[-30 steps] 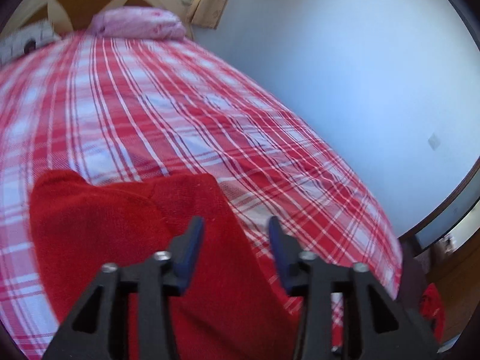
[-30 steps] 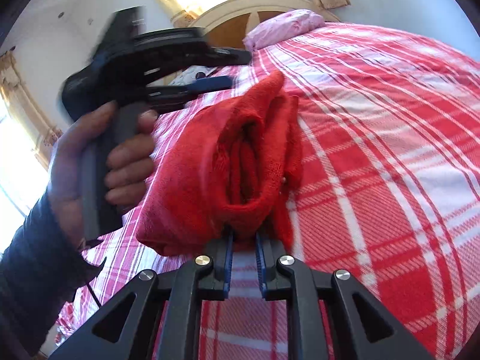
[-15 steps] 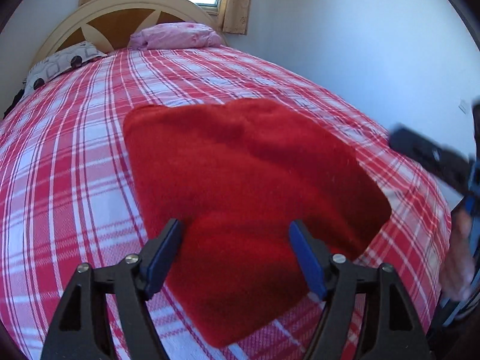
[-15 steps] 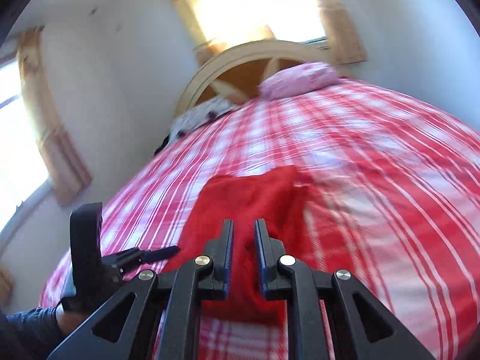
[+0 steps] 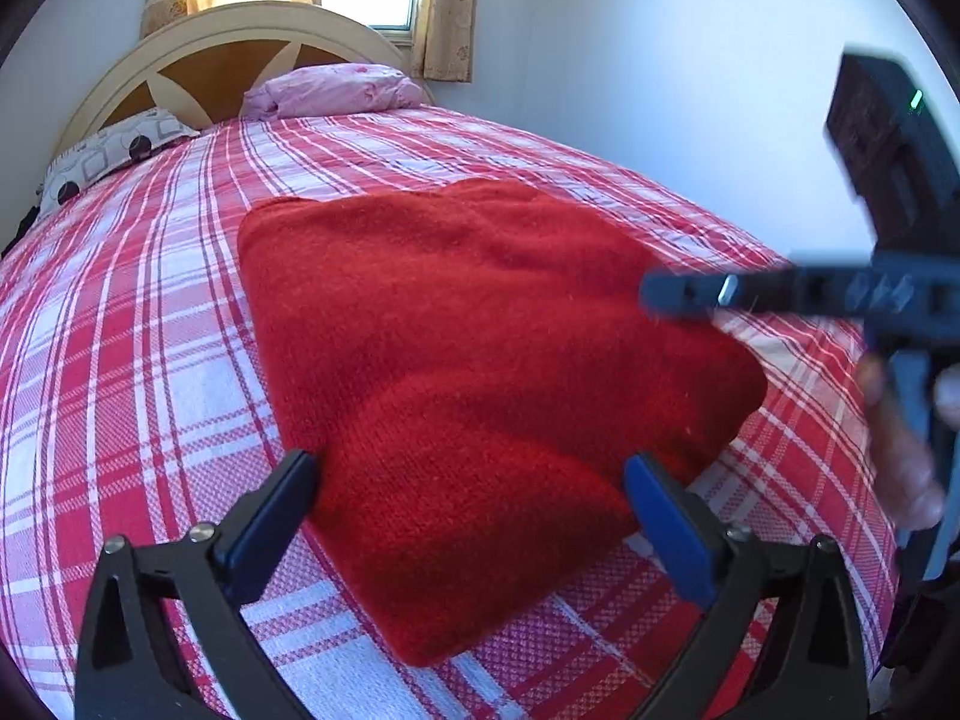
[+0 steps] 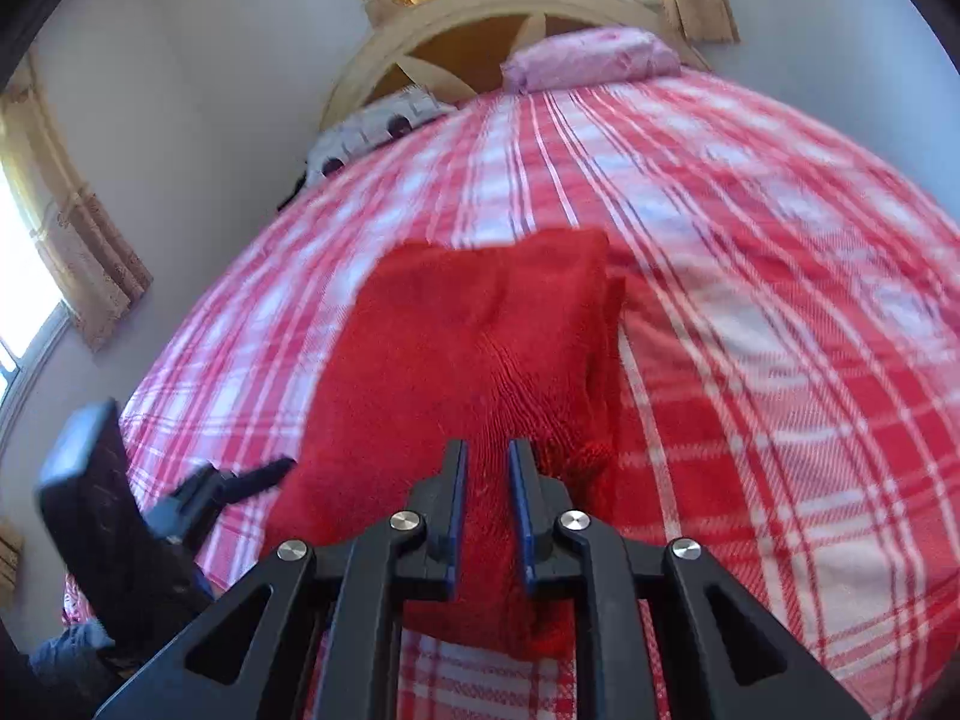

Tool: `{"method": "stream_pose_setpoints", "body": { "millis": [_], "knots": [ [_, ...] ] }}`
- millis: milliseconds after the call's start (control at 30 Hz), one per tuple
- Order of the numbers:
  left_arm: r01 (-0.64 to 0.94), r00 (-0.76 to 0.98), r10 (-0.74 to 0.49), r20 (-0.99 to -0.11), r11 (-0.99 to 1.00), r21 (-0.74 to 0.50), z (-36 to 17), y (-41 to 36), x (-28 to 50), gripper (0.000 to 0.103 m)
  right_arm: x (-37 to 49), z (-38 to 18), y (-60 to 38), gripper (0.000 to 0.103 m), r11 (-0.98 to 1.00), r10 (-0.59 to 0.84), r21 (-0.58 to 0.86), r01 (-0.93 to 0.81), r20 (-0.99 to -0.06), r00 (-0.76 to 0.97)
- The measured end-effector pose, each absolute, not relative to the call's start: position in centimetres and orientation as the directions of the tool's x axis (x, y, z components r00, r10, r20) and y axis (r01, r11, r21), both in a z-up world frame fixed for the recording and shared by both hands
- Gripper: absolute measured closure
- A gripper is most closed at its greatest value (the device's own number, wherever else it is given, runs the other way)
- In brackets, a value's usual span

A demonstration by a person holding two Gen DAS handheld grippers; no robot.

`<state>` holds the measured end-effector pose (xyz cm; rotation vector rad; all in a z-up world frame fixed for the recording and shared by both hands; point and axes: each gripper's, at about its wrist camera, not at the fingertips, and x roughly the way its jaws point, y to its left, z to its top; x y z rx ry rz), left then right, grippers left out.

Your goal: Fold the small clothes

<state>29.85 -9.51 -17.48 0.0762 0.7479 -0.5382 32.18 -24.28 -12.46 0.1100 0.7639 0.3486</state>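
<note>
The red cloth (image 5: 480, 360) now lies flat and folded on the bed (image 5: 120, 360).
My left gripper (image 5: 474, 498) is wide open, empty; my right gripper (image 6: 487, 480) has let go, jaws nearly closed.

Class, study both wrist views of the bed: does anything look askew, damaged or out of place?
Nothing damaged or spilled. The folded red garment lies at an angle to the stripes of the plaid bedspread, and one layer sticks out along its right edge in the right wrist view. The left claw is open; the right claw is nearly shut.
</note>
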Motion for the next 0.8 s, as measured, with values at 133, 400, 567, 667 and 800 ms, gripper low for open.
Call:
{"method": "stream_pose_setpoints", "body": {
  "millis": [133, 400, 567, 667, 800],
  "knots": [
    [0.472, 0.590, -0.450, -0.671, 0.866, -0.165, -17.9, -9.1, 30.0, 0.000, 34.6, -11.1, -21.7, 0.076, 0.927, 0.361, 0.178, -0.329, -0.660, 0.659],
    [0.447, 0.542, -0.472, -0.696, 0.863, -0.237, -18.8, -8.4, 30.9, 0.000, 39.6, -17.5, -23.3, 0.077, 0.959, 0.275, 0.187, -0.213, -0.800, 0.534],
    [0.433, 0.499, -0.495, -0.711, 0.853, -0.290, -19.3, -8.2, 31.5, 0.000, 39.0, -17.7, -23.6, 0.078, 0.953, 0.289, 0.180, -0.244, -0.780, 0.556],
    [0.434, 0.503, -0.484, -0.716, 0.858, -0.275, -19.3, -8.4, 31.4, 0.000, 38.3, -17.5, -23.2, 0.078, 0.956, 0.270, 0.141, -0.258, -0.768, 0.581],
    [0.429, 0.511, -0.474, -0.717, 0.863, -0.265, -19.2, -8.5, 31.4, 0.000, 36.0, -15.8, -23.0, 0.076, 0.963, 0.241, 0.099, -0.249, -0.728, 0.642]
  ]
}}
